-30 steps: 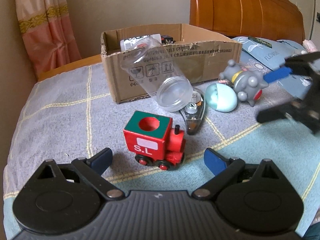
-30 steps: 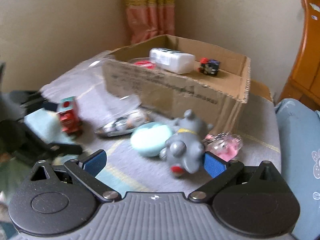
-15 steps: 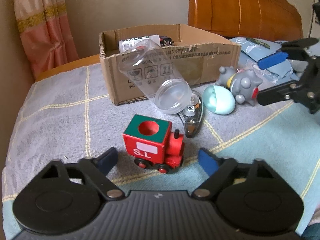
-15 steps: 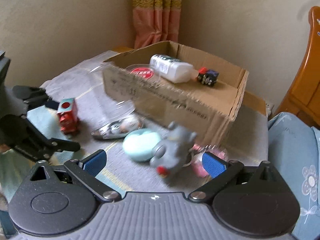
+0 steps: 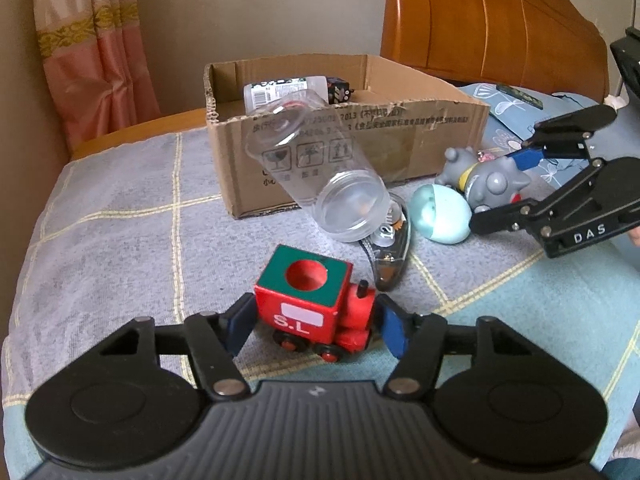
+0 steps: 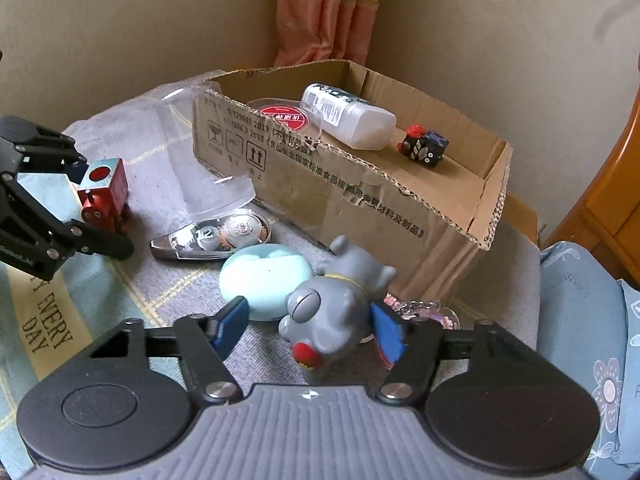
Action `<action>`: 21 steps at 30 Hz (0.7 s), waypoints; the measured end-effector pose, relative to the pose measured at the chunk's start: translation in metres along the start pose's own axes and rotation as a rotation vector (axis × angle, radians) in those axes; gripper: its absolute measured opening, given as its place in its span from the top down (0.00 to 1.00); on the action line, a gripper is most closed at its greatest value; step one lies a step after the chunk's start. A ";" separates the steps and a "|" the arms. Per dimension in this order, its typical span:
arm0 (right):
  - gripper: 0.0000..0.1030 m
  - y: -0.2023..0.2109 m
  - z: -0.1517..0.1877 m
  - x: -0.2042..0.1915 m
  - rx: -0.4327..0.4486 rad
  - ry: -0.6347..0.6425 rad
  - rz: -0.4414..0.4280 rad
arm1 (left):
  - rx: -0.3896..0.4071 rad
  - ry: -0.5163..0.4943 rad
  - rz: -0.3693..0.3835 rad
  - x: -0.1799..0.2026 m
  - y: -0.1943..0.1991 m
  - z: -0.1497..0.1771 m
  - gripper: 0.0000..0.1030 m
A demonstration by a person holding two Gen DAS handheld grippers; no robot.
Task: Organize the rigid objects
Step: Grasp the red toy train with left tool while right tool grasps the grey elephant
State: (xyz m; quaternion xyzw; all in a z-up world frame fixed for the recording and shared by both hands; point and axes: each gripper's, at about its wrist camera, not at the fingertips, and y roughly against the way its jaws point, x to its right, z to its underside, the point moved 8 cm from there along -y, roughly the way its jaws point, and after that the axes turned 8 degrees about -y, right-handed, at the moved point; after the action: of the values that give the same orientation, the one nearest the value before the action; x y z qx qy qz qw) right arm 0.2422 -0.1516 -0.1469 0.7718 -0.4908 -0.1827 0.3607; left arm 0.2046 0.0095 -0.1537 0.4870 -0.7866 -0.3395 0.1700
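Low in each frame, our left gripper (image 5: 314, 326) has just closed on the red train (image 5: 316, 312), while our right gripper (image 6: 310, 326) is still narrowing around the grey figure (image 6: 336, 304).

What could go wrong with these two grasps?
1. Right gripper: jaws have just been closing round the grey toy, only one pad touching; its rounded body may twist out toward the blue egg.
2. Left gripper: jaws have just been closing on the red train; lifting it could bump the clear jar tilted beside the box.
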 end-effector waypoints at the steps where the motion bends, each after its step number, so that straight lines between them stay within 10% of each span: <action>1: 0.42 0.001 0.000 0.001 0.003 0.000 0.011 | 0.000 0.001 -0.001 0.000 0.000 0.000 0.41; 3: 0.53 0.003 0.000 0.004 0.006 0.003 0.026 | 0.001 -0.001 0.006 0.001 0.000 -0.001 0.46; 21: 0.49 0.018 0.015 0.002 -0.005 -0.099 -0.009 | -0.008 -0.049 -0.005 0.006 0.006 -0.002 0.46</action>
State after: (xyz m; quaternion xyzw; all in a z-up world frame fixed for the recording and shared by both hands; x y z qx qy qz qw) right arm 0.2223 -0.1636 -0.1440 0.7630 -0.5043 -0.2236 0.3369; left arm 0.1989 0.0051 -0.1489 0.4800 -0.7878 -0.3548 0.1517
